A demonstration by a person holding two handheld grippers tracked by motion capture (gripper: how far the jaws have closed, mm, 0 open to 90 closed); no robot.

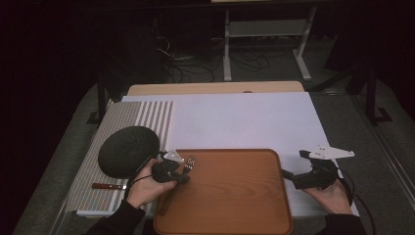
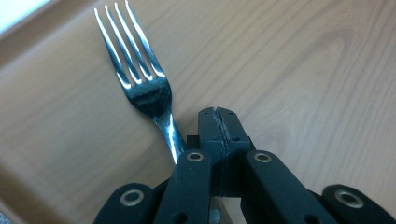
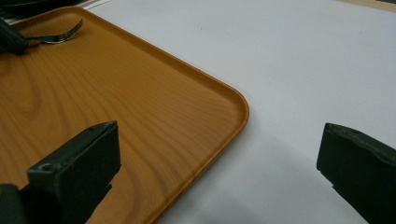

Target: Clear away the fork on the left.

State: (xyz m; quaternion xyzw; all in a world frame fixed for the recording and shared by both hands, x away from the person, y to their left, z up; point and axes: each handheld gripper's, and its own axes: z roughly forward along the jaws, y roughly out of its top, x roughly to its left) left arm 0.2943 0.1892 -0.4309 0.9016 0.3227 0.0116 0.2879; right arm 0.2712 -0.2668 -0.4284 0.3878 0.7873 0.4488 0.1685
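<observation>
While left gripper [image 2: 218,122] pinches its handle, fork [image 2: 140,84] points tines away.

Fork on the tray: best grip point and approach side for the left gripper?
Grip the fork on its narrow handle just behind the neck, coming from the handle end, low along the tray. It lies flat with tines pointing away, so the slim shank suits the jaws better than the wide head. The left gripper looks shut, with the handle running under its left jaw; whether it pinches the fork is unclear.
</observation>
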